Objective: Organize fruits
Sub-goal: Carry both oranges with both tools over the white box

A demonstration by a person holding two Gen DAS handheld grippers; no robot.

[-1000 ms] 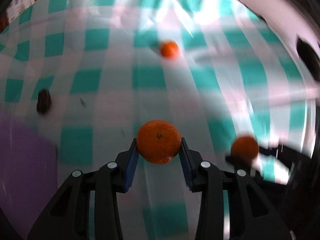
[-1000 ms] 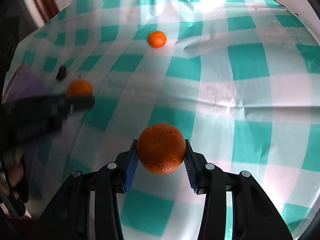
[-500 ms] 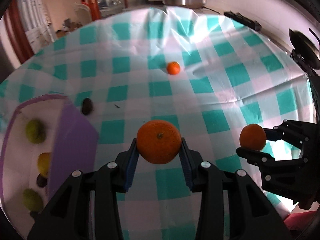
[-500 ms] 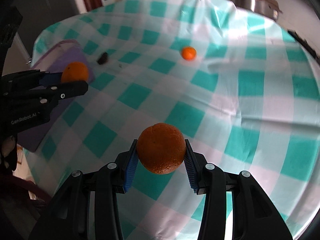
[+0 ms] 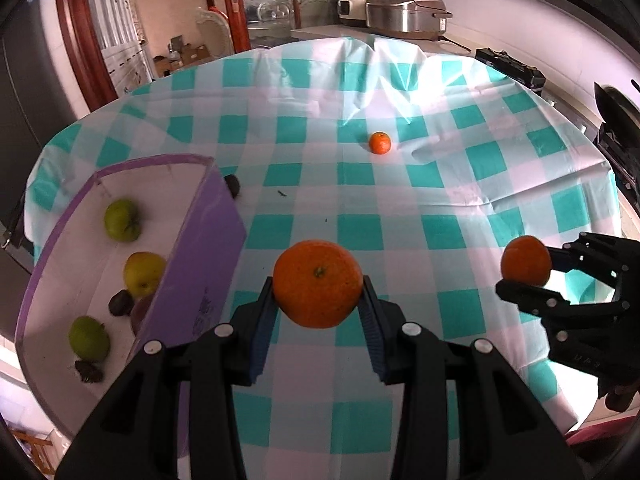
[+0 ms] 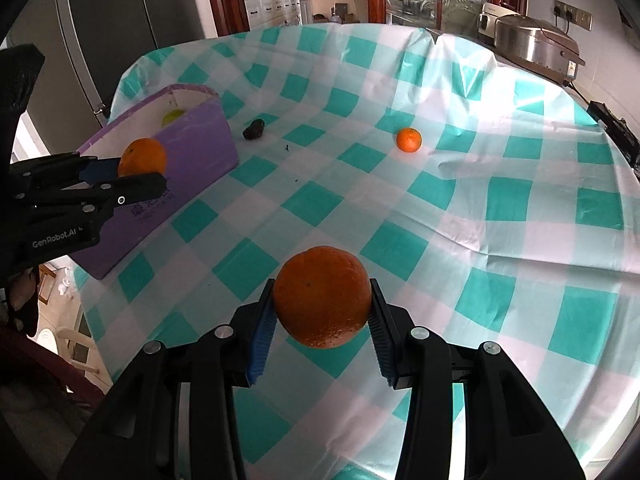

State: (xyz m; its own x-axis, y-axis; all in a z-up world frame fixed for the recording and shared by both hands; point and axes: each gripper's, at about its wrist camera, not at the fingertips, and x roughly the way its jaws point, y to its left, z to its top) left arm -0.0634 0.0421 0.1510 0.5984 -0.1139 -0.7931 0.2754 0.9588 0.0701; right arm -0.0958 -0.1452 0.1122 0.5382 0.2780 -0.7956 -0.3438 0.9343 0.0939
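Two oranges ride above the checked table as I work the rig from afar. My left gripper (image 5: 318, 304) has its jaws clenched on the first orange (image 5: 318, 283), blue pads pressed to either side of the fruit, its stem dimple facing the camera. My right gripper (image 6: 322, 312) grasps the second orange (image 6: 322, 297) the same way, jaws drawn in only as far as the fruit allows. Both fruits sit between the pads, clear of the teal-and-white tablecloth (image 5: 360, 184) below.

From the left wrist view, the purple box (image 5: 200, 252) stands just to the left of the held orange, its white inside holding green and yellow fruits (image 5: 122, 220) and some dark ones. The right gripper shows at the far right of that view, well apart from the box.

A third, small orange (image 5: 379, 143) lies loose on the cloth farther back, near the middle of the table. A dark fruit (image 6: 254, 128) rests on the cloth just beside the box's far corner. A steel cooker (image 5: 408, 14) stands on the counter beyond the table.
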